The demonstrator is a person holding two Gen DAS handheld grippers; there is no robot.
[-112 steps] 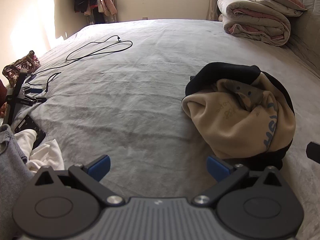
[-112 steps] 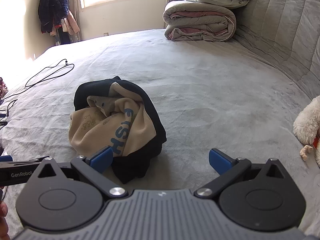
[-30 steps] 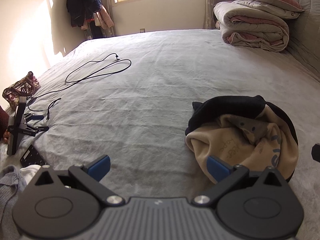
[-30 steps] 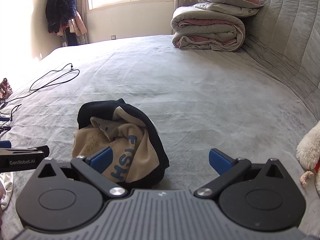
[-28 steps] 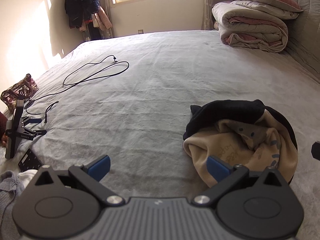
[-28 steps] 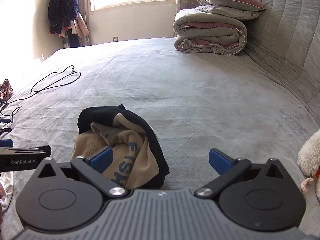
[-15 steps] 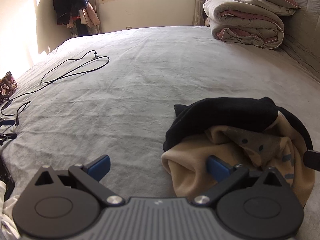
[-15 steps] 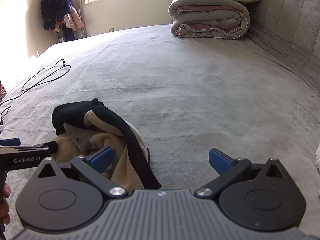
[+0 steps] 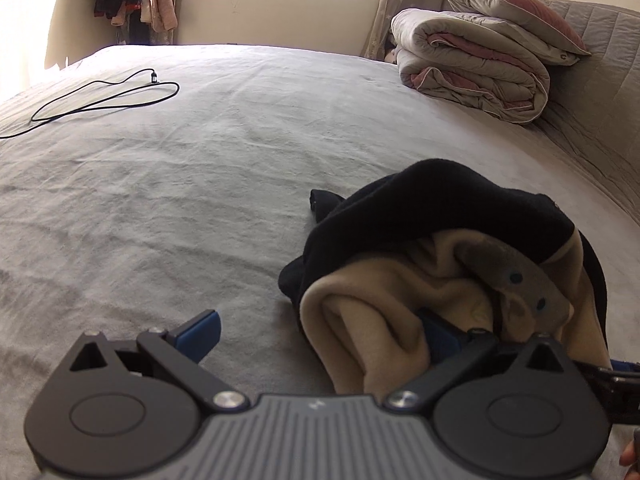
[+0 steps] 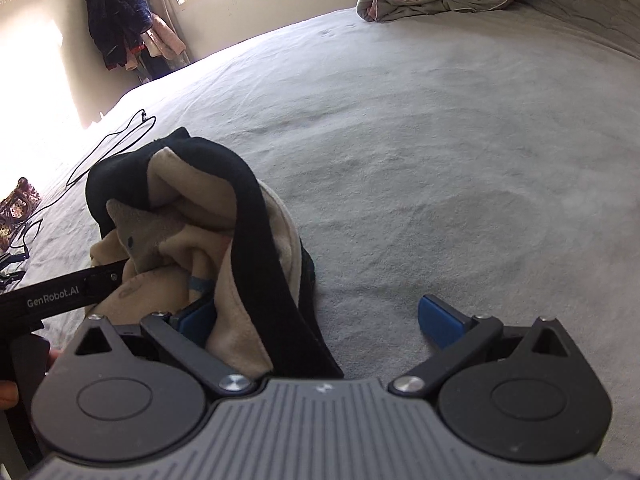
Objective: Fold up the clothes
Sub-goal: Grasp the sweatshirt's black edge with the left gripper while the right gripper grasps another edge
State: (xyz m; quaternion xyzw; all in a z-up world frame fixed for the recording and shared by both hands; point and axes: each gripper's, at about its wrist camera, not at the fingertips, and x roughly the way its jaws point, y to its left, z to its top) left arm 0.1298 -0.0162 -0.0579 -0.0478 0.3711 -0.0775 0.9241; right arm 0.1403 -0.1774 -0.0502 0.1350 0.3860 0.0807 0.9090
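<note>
Whereas both grippers earlier hovered short of it, the left gripper [image 9: 320, 330] and right gripper [image 10: 320, 314] had closed in on the crumpled tan-and-black garment [image 9: 448, 276], near the bed's [image 9: 200, 184] front edge; fingers spread wide, fabric bunched between each pair, unpinched.

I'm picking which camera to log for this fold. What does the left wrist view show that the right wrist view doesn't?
Only the left wrist view shows the pillow atop the folded quilt. Only the right wrist view shows the patterned bag and the left hand-held gripper reaching into the garment. Both show the crumpled tan-and-black garment, the black cable, the hanging clothes and the grey bed cover.
</note>
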